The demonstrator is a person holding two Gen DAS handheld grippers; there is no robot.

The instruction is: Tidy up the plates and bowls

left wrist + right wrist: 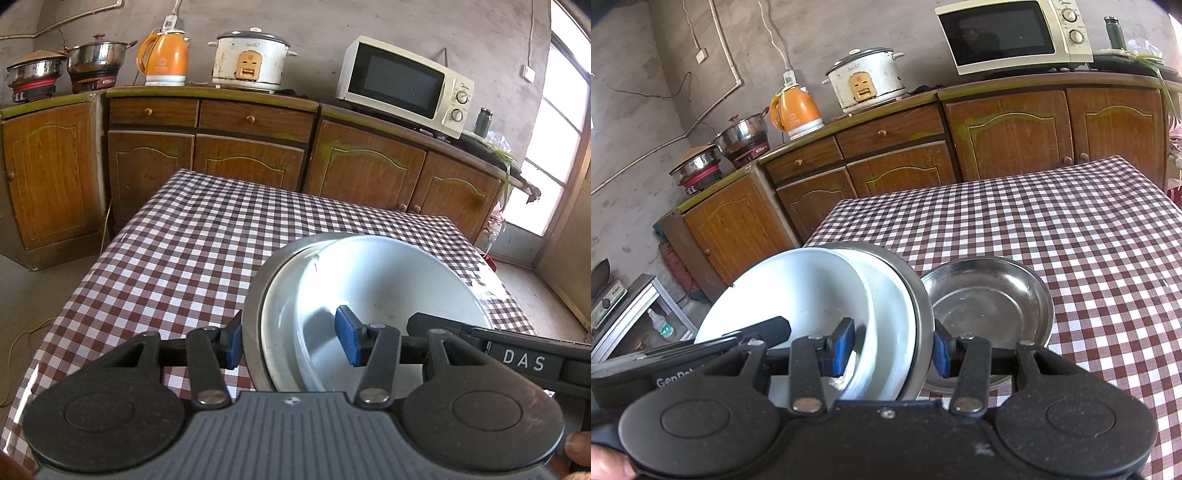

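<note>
Stacked bowls [369,295], rims clamped by both grippers' fingers [347,341], leave checked table [192,236] open.

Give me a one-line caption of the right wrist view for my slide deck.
Both hand-held grippers clamp a tilted stack of white bowls in a steel basin, beside an empty steel bowl on the checkered tablecloth.

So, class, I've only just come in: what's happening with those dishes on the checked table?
A person holds a gripper in each hand. Both the left gripper and the right gripper are clamped on opposite rims of one stack of nested dishes, white bowls inside a steel one, tilted above the checked tablecloth. A separate steel bowl sits on the table beside it.
</note>
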